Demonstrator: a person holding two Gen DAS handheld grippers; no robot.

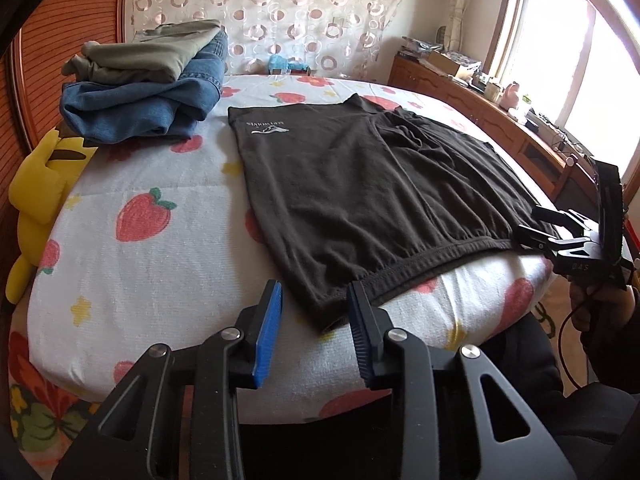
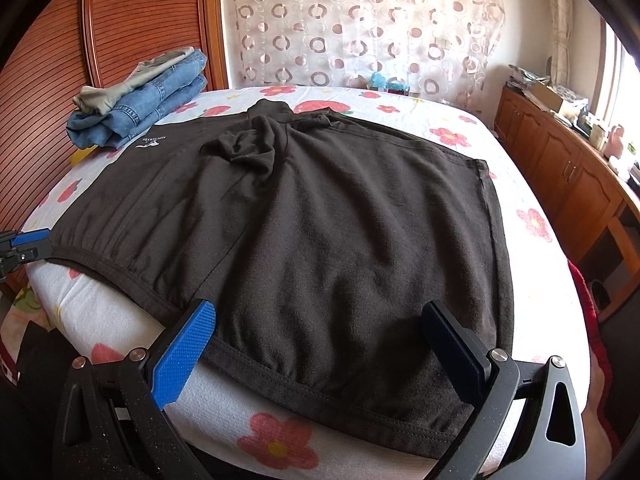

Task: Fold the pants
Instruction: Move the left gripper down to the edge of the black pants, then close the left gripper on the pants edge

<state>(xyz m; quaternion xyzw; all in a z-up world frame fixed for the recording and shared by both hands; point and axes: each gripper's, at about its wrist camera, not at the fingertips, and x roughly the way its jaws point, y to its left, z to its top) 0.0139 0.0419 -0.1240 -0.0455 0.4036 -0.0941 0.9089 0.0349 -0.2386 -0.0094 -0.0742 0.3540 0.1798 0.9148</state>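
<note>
Dark brown pants (image 2: pixel 320 220) spread flat on bed, waistband near, crotch bunched.

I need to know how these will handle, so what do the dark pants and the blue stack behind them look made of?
Dark pants: soft matte knit, probably cotton jersey; fuzzy surface, gathered waistband, limp wrinkles. Blue stack: denim, judging by faded weave and contrast stitching; looks stiffer. Olive garment on top: smooth woven cloth, fibre unclear.

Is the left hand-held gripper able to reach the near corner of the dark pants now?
Probably yes. The left hand-held gripper is open, and the waistband corner of the dark pants lies between its fingers with nothing in the way.
</note>
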